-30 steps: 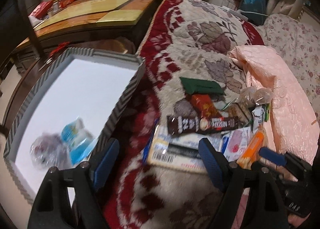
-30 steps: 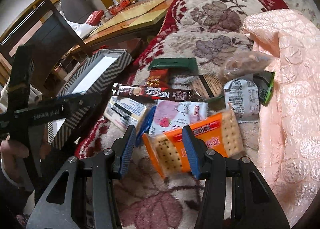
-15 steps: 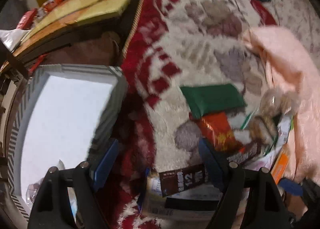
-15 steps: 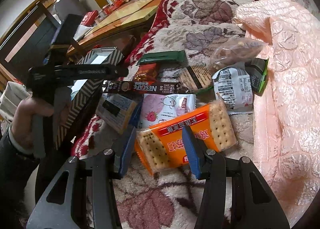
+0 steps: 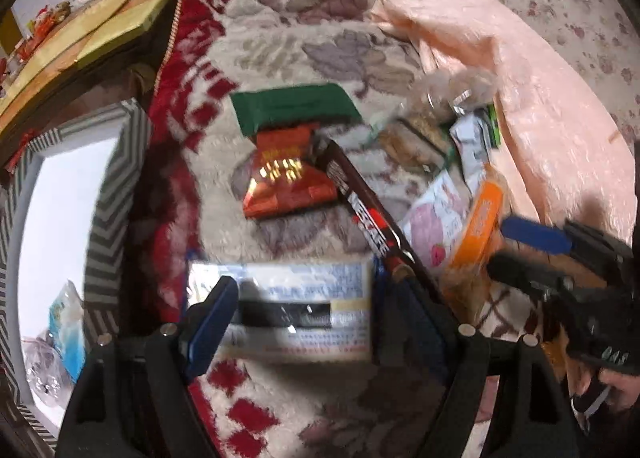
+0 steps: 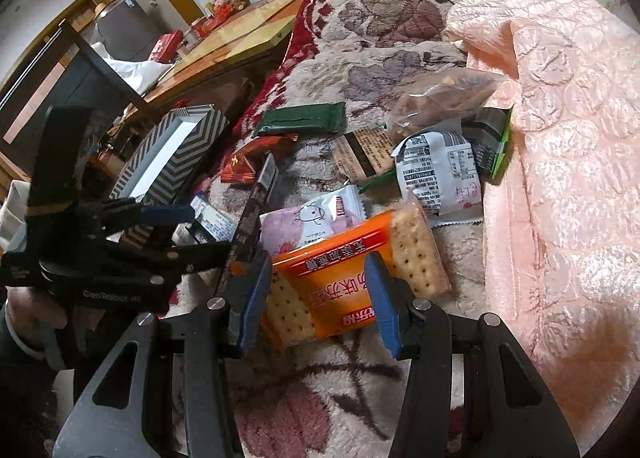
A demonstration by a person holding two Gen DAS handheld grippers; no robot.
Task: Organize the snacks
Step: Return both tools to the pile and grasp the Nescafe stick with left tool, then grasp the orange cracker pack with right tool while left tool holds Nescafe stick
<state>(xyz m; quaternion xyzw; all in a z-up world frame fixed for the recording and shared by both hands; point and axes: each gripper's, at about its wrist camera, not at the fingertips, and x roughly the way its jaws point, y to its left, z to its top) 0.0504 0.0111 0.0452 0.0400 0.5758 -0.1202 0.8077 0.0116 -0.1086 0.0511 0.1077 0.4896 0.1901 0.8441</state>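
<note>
- Here, our left gripper [image 5: 308, 310] stands with jaws apart over the white flat packet [image 5: 296, 310], its pads not yet pressing; the dark coffee stick [image 5: 368, 214] lies across the packet's right corner, so we judge that closing now could drag it along.
- Our right gripper [image 6: 316, 298] straddles the orange cracker pack [image 6: 340, 282]; whether its pads press we cannot tell, and a loose hold might slip.
- The striped box [image 5: 116, 194] sits at the blanket's edge, near.
</note>
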